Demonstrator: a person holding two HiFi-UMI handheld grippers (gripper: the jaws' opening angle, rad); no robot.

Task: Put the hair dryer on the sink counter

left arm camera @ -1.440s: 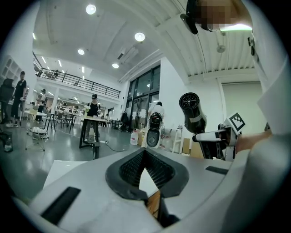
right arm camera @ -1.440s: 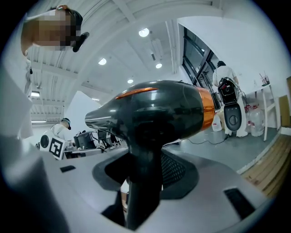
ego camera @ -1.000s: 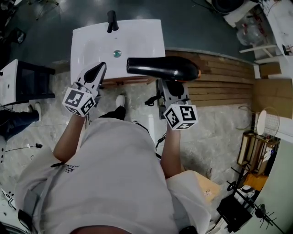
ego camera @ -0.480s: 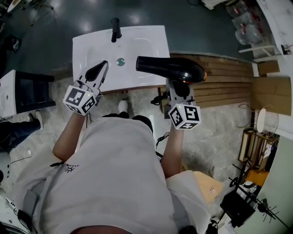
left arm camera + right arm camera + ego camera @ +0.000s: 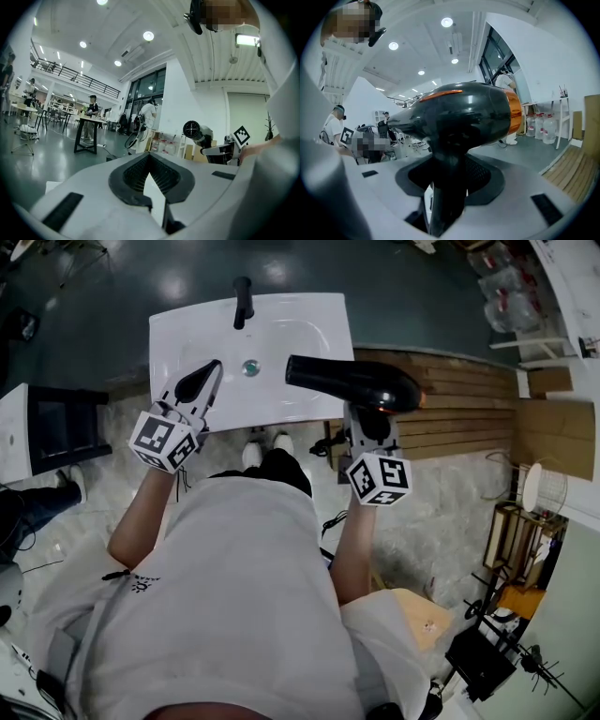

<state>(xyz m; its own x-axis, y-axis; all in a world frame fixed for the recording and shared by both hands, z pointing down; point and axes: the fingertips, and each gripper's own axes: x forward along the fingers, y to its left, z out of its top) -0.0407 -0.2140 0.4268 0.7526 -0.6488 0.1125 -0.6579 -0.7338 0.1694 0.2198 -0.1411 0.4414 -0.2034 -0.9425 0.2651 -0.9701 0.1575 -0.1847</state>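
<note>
The right gripper (image 5: 363, 420) is pinching the hair dryer (image 5: 352, 382) above the sink counter (image 5: 305, 329), not yet placing it, while the left gripper (image 5: 203, 379) is idling pressed together, empty

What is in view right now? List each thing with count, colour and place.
hair dryer: one, black with an orange ring, held by its handle, nozzle over the sink's right side
sink: one, white, in front of the person
faucet: one, black, at the sink's far rim
drain: one, metallic, middle of the basin
wooden planks: a slatted run, brown, right of the sink
right gripper: one, grey, shut on the hair dryer's handle
left gripper: one, grey, shut and empty, over the sink's near left part
</note>
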